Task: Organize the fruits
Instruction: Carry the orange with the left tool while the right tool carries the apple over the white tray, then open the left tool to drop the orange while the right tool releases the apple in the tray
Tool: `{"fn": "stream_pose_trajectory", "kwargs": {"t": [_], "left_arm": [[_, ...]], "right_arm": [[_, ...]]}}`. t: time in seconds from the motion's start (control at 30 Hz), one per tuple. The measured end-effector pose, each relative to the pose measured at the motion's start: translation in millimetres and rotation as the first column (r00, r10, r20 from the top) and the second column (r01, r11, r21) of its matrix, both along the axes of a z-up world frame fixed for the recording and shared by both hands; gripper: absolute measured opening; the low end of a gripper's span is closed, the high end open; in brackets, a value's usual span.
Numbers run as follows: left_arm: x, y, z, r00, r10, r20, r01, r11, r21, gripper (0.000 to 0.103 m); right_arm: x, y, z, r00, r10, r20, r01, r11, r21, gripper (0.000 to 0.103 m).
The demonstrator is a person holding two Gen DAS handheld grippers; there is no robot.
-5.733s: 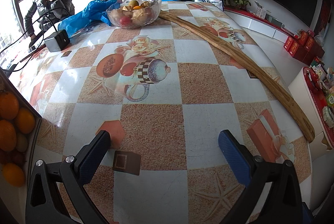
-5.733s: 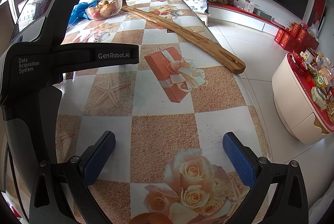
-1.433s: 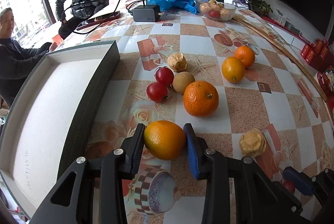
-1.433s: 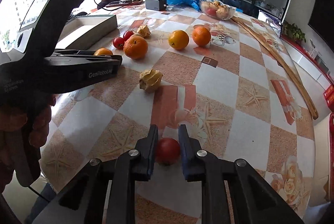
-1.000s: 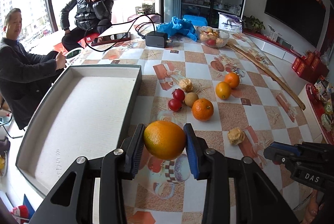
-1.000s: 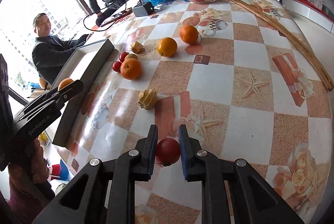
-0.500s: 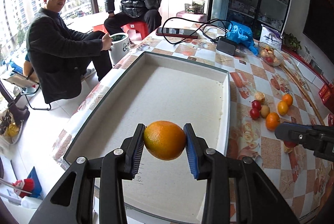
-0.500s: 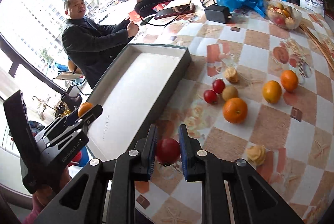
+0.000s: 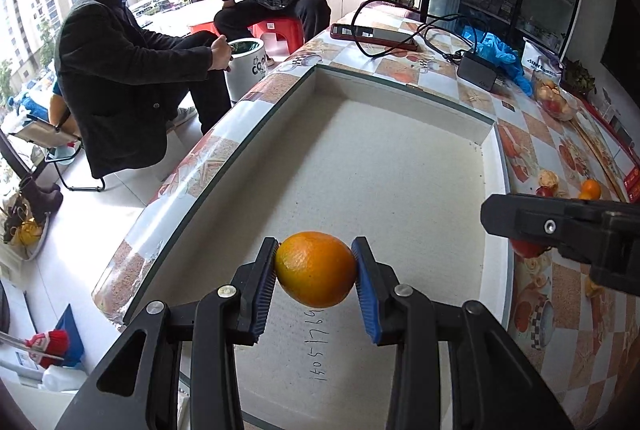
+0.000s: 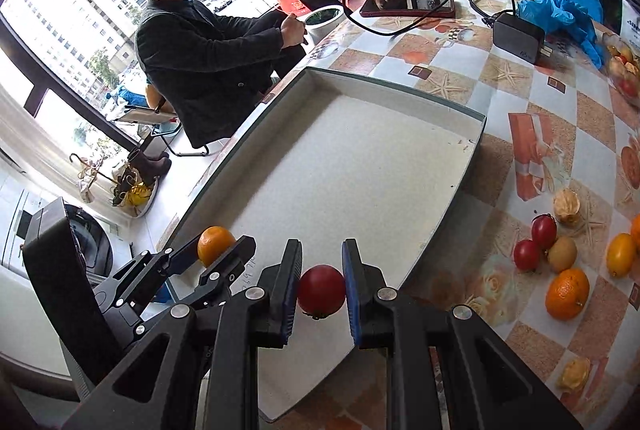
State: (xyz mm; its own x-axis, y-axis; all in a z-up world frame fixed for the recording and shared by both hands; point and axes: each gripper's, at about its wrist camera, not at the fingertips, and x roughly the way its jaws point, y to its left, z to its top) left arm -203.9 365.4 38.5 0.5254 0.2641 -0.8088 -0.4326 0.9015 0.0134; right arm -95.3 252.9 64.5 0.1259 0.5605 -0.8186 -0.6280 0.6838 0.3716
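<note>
My left gripper [image 9: 316, 284] is shut on an orange [image 9: 315, 268] and holds it above the near end of a large empty white tray [image 9: 400, 165]. My right gripper [image 10: 321, 290] is shut on a red tomato [image 10: 321, 290] above the tray's [image 10: 348, 165] near right part. In the right wrist view the left gripper [image 10: 218, 256] with its orange [image 10: 215, 244] is at my left. Loose fruit lies on the table right of the tray: two small red tomatoes [image 10: 535, 245], a kiwi [image 10: 562, 253], oranges [image 10: 567, 293] and peeled pieces [image 10: 566, 205].
Two people sit left of the table [image 9: 132, 69]. A phone [image 10: 408, 5], a black charger with cables [image 10: 518, 35], a blue bag [image 10: 568, 11] and a glass fruit bowl [image 9: 556, 101] are at the far end. The table edge drops off left of the tray.
Both grippers, each still holding its fruit, have moved further over the tray and lower toward it. The loose fruit has not moved.
</note>
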Motion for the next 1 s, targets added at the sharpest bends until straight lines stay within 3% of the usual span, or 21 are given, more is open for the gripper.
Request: {"fn": "stream_pose_trajectory", "kwargs": {"t": [0.33,0.43,0.47,0.5,0.53,0.57,0.63,0.8,1.0], "left_arm": [[2,13,-26,0.999,-0.004,-0.038,0.003,1.0,-0.009,0.041],[-1,13,-24,1.0,0.003,-0.007,-0.003,1.0,-0.003,0.041],[-2,12,-22,1.0,0.006,0.011,-0.006,1.0,0.005,0.046],[-2,11,-20,1.0,0.004,0.024,-0.004,1.0,0.011,0.052],[-3,11,-17,0.999,0.001,0.038,-0.001,1.0,0.016,0.068],[-4,10,-14,0.998,-0.001,0.056,0.0,1.0,0.022,0.082],[-7,6,-5,0.995,0.0,0.097,-0.005,0.999,0.049,0.083],[-6,-5,12,0.995,-0.029,0.094,0.024,0.999,0.049,0.083],[5,-55,31,0.981,-0.157,0.112,0.155,0.988,0.02,0.083]], "right_arm": [[-8,14,-27,1.0,0.022,-0.015,-0.023,0.998,-0.061,0.021],[-8,15,-27,1.0,0.02,0.006,-0.019,0.997,-0.071,0.021],[-8,15,-27,1.0,0.022,0.01,-0.022,0.997,-0.072,0.022],[-7,14,-26,1.0,0.024,0.01,-0.023,0.997,-0.07,0.024],[-7,13,-25,1.0,0.022,0.008,-0.021,0.998,-0.067,0.034],[-6,11,-24,1.0,0.015,0.009,-0.014,0.998,-0.06,0.063],[-5,4,-14,1.0,0.003,0.025,-0.003,1.0,-0.008,0.089],[-2,-25,16,0.991,-0.055,0.119,0.053,0.998,0.026,0.089],[40,-113,20,0.949,-0.275,0.155,0.279,0.96,-0.009,0.089]]}}
